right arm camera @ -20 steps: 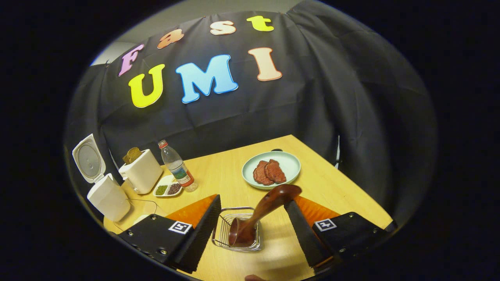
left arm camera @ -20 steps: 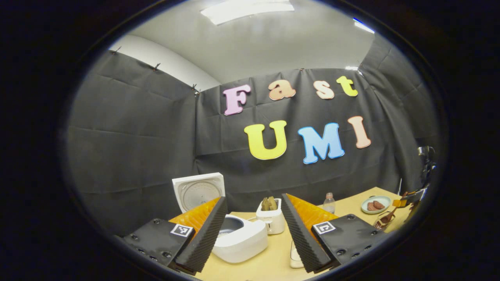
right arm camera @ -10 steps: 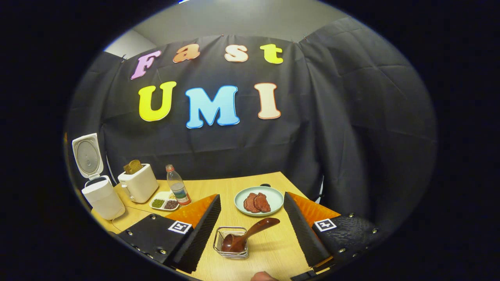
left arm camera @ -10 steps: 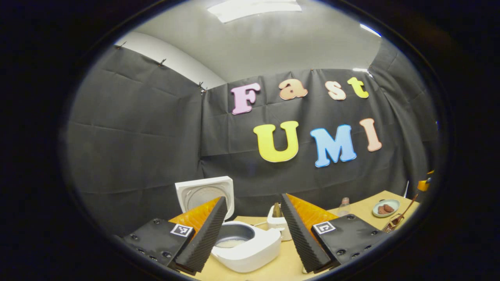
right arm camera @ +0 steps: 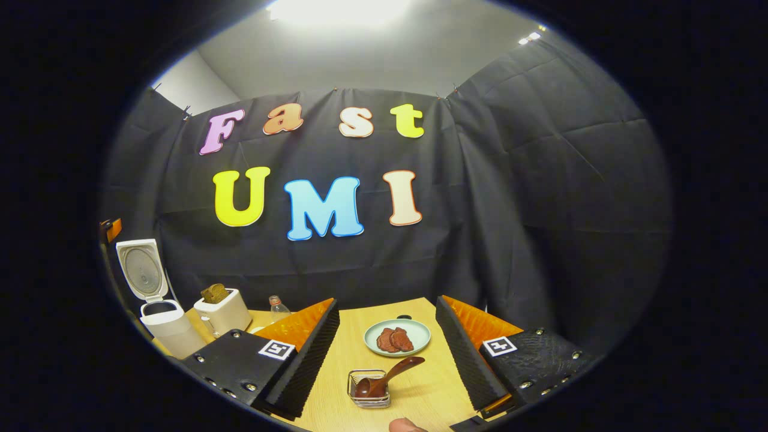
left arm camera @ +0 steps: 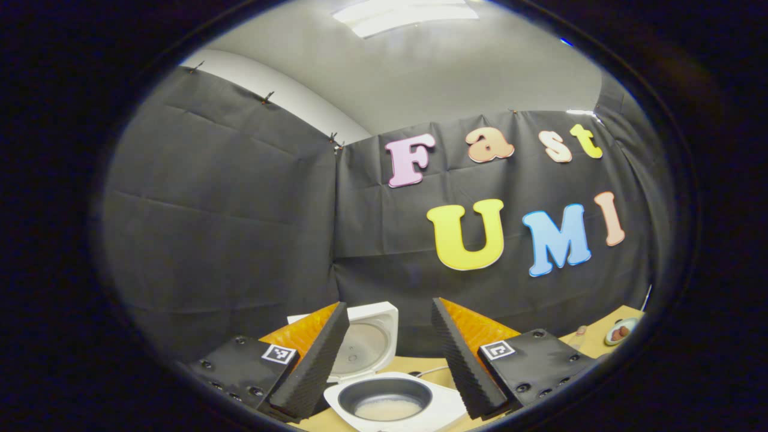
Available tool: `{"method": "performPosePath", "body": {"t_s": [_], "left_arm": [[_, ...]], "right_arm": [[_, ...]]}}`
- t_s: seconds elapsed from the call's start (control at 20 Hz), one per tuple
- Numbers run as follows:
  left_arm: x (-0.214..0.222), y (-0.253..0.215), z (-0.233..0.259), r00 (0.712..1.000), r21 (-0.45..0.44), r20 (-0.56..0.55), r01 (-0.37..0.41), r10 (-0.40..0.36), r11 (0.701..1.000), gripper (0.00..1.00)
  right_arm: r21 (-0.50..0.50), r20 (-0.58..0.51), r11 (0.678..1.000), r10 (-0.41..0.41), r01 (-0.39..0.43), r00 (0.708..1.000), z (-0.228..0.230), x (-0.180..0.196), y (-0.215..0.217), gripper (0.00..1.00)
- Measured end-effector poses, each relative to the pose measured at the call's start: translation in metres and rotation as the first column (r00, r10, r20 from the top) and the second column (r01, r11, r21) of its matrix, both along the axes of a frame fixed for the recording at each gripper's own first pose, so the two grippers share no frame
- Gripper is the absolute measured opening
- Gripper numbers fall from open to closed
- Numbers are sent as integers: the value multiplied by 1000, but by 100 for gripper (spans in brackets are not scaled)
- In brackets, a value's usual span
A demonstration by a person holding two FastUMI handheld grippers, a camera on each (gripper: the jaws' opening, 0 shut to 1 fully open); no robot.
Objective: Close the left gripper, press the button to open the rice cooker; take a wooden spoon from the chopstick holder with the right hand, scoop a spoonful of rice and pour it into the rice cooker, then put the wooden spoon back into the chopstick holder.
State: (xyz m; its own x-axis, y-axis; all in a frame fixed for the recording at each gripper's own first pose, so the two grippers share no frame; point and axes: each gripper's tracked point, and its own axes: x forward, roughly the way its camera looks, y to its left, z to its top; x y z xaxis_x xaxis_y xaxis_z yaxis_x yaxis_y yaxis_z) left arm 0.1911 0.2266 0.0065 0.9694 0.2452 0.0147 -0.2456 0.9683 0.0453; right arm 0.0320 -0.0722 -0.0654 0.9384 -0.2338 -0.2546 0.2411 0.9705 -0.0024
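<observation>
The white rice cooker [left arm camera: 393, 405] stands with its lid [left arm camera: 369, 342] up, and some rice lies in its dark inner pot. My left gripper [left arm camera: 387, 360] hangs open just above and in front of it, holding nothing. In the right gripper view the cooker [right arm camera: 171, 327] is far left with its lid raised. The wooden spoon [right arm camera: 387, 378] rests in the wire chopstick holder [right arm camera: 369, 390], its handle leaning right. My right gripper [right arm camera: 387, 354] is open above the holder and well back from it, with nothing between its fingers.
A white toaster [right arm camera: 225, 312] holding bread and a bottle [right arm camera: 276, 306] stand beside the cooker. A pale plate [right arm camera: 397, 337] with brown pieces sits beyond the holder, the same plate [left arm camera: 618, 332] far right in the left gripper view. A fingertip [right arm camera: 405, 425] shows at the bottom edge.
The right gripper has drawn back and up from the holder, leaving the spoon in it. The left gripper has swung left, so the cooker now sits between its fingers.
</observation>
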Motion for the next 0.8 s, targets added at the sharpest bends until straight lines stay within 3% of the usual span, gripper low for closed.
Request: {"method": "performPosePath", "body": {"t_s": [0.05, 0.15, 0.2, 0.3, 0.35, 0.55, 0.6, 0.8], "left_arm": [[12, 8, 0, 1000, 5, -2, -6, 6, 1000, 91], [35, 23, 2, 1000, -2, 4, -18, 18, 1000, 91], [45, 32, -2, 1000, -7, -2, -30, 30, 1000, 96], [66, 50, -15, 997, -15, -36, -62, 62, 998, 91], [76, 58, -22, 996, -19, -51, -75, 73, 997, 96], [121, 93, -46, 986, -43, -97, -138, 133, 989, 96], [133, 102, -50, 983, -41, -105, -157, 152, 987, 91], [173, 133, -75, 972, -82, -155, -192, 178, 978, 96]], "right_arm": [[-7, 3, 1000, -12, 12, 1000, 3, -3, -1, 98], [-9, 15, 1000, -28, 28, 999, 9, -8, 1, 98], [-15, 21, 999, -37, 37, 999, 10, -11, 1, 98], [-38, 17, 997, -60, 60, 998, 9, -17, -3, 98], [-47, 17, 996, -68, 69, 998, 11, -20, -4, 98], [-73, 25, 990, -120, 122, 992, 14, -30, -15, 98], [-70, 20, 989, -131, 133, 991, 13, -32, -16, 98], [-79, 15, 983, -163, 163, 987, 13, -41, -22, 98]]}}
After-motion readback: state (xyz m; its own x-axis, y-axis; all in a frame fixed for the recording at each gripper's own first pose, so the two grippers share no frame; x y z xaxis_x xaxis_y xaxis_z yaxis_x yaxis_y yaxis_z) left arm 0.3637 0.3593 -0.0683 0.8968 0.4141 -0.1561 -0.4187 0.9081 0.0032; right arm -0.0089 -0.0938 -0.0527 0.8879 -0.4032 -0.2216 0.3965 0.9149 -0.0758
